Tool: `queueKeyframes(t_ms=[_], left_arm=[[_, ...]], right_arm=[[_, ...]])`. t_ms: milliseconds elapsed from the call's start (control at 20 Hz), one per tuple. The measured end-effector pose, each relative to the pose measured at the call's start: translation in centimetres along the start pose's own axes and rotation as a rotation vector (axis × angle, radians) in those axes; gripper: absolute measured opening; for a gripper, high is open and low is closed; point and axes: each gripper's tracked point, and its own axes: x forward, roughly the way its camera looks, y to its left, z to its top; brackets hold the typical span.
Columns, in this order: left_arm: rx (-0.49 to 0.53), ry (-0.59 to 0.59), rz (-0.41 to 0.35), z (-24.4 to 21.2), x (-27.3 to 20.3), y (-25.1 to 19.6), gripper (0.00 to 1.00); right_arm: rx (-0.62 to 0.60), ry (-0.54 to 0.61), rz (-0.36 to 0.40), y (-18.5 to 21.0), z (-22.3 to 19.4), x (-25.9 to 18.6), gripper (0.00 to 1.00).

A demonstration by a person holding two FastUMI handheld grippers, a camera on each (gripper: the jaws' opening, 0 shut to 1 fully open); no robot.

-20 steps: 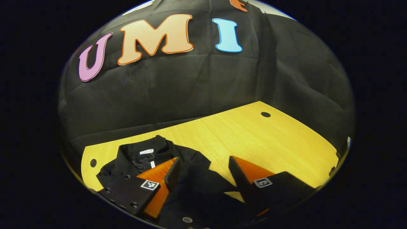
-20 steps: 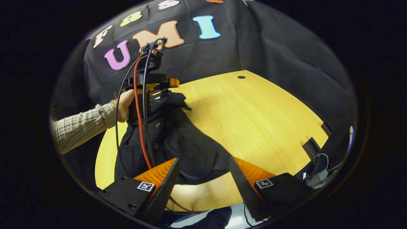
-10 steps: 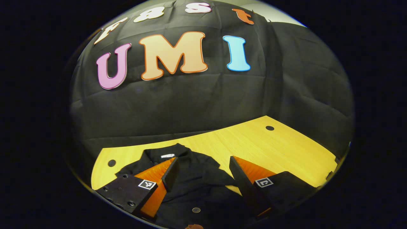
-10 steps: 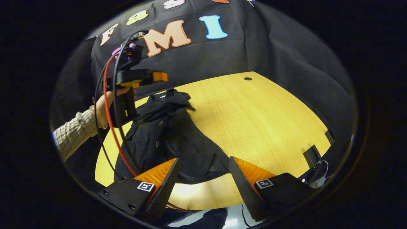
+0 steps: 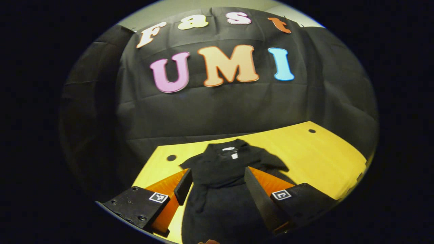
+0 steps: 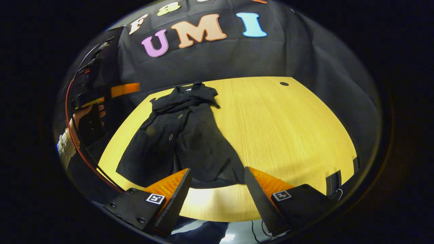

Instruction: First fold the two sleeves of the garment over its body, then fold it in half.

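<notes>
Now, jaws: both pairs stand apart, gripping nothing.
Right gripper (image 6: 217, 184): hovers over the near table edge, fingers framing the hem, so my read is it's lined up for the lower end of the garment.
Left gripper (image 5: 217, 181): held above the cloth, looking straight up its length toward the collar; nothing is pinched, which fits a hand between grips.
Black buttoned garment (image 6: 184, 135): lies long and narrow on the wooden table (image 6: 288, 135), collar (image 5: 228, 150) toward the booth wall, hem toward the person.
Sleeves: they seem already drawn in over the body, since no arm sticks out sideways, though black on black makes that hard to confirm.
Left hand (image 6: 86, 113): seen in the right gripper view, raised off to the side.
Next, as I judge: the half fold, hem to collar.
</notes>
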Motion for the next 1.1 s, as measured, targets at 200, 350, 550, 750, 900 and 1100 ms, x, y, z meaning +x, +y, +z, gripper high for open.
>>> queueKeyframes(t_ms=[200,350,550,750,900,1100], left_arm=[[-0.030,0.068,0.076,-6.3,-4.9,2.4,0.94],[-0.057,0.154,0.129,-11.2,-8.2,3.3,0.94],[-0.050,0.269,0.164,-16.9,-11.4,3.1,0.94],[-0.061,0.371,0.175,-21.2,-13.7,2.2,0.95],[-0.077,0.424,0.172,-23.6,-14.2,1.1,0.95],[-0.073,0.471,0.181,-25.6,-14.1,0.8,0.96]], right_arm=[[-0.063,0.024,0.028,-1.1,-0.7,1.4,0.99],[-0.093,0.039,0.059,-1.4,-1.2,2.4,0.99],[-0.152,0.071,0.078,-2.1,-2.1,3.3,0.95],[-0.184,0.080,0.094,-2.5,-2.5,4.1,0.95],[-0.198,0.080,0.098,-2.5,-2.3,5.2,0.99],[-0.228,0.095,0.078,-2.6,-3.2,6.1,0.99]])
